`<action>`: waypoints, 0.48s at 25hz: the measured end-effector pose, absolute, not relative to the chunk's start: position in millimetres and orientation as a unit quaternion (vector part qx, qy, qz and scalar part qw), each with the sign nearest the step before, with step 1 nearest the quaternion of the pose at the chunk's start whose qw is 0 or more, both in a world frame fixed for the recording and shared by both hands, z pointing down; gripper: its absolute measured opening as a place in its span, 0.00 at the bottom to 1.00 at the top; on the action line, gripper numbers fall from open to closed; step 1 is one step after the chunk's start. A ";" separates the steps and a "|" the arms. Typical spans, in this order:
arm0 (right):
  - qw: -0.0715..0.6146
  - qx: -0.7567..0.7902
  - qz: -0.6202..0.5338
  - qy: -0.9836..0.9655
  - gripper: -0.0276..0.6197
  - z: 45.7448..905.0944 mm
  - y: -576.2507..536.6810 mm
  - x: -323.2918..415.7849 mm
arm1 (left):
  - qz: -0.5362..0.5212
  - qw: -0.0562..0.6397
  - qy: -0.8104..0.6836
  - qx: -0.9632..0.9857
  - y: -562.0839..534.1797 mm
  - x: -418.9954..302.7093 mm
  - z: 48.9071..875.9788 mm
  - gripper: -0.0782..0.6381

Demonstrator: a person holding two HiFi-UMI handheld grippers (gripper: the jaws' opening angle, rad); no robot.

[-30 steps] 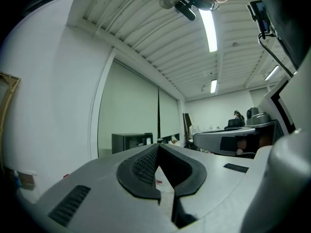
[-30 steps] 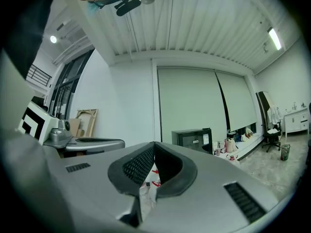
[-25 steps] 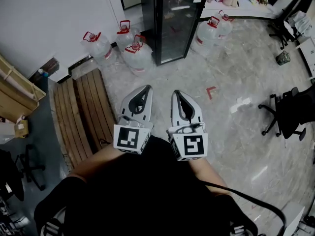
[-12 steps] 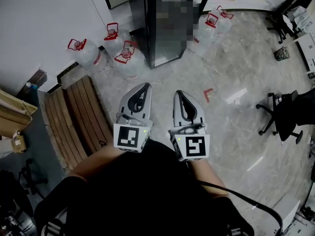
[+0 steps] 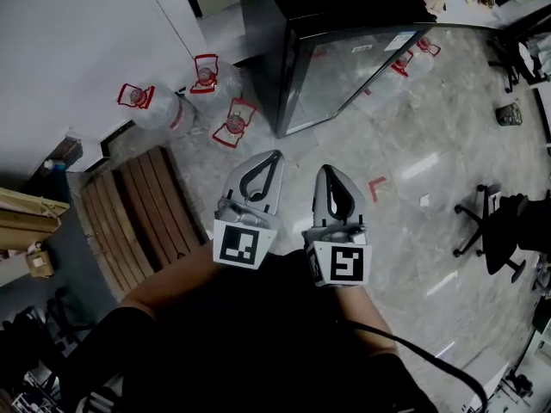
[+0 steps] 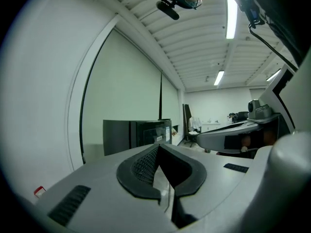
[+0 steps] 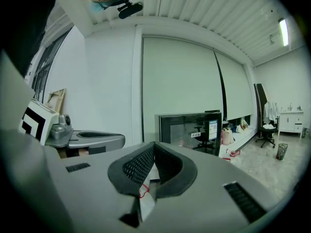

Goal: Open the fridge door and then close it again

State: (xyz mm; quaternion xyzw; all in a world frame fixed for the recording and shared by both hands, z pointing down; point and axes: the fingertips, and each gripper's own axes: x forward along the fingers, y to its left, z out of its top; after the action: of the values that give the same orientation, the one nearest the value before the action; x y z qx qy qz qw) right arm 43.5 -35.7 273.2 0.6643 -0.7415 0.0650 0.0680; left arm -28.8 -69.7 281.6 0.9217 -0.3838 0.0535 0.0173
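Fridge (image 5: 340, 58) nearer and larger in head view than one second ago; both grippers carried toward it. Left gripper (image 5: 274, 157): jaws together, nothing between. Right gripper (image 5: 331, 172): same. Fridge ahead on floor, glass door shut, water jugs (image 5: 207, 80) to its left. Step: approach, door untouched. Next, probably: close gap, part jaws, find door edge; handle not discernible.

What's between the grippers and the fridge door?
Nothing visible. Only bare floor lies between the left gripper, the right gripper and the fridge door; the water jugs stand left of that path.
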 end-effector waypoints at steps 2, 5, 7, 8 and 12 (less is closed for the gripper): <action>0.081 0.668 0.064 -0.737 0.07 280.7 -65.1 51.4 | 0.052 0.020 -0.383 0.922 -97.6 -23.1 290.1 0.12; 0.081 0.675 0.066 -0.730 0.07 289.6 -102.6 64.6 | 0.059 0.024 -0.384 0.921 -129.5 -13.7 306.7 0.12; 0.078 0.679 0.059 -0.728 0.07 298.9 -124.5 73.9 | 0.070 0.029 -0.389 0.918 -149.4 -7.3 323.9 0.12; 0.079 0.678 0.055 -0.728 0.07 305.9 -134.4 78.0 | 0.074 0.030 -0.395 0.915 -160.0 -4.0 333.4 0.12; 0.078 0.670 0.070 -0.735 0.07 342.5 -163.9 89.8 | 0.086 0.022 -0.411 0.907 -198.0 6.8 371.9 0.12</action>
State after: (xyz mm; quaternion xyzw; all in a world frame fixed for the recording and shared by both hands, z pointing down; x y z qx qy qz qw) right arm 89.8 -163.9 342.5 0.6697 -0.7353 0.0695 0.0777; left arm 6.8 -198.0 371.9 0.9074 -0.4109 0.0858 0.0224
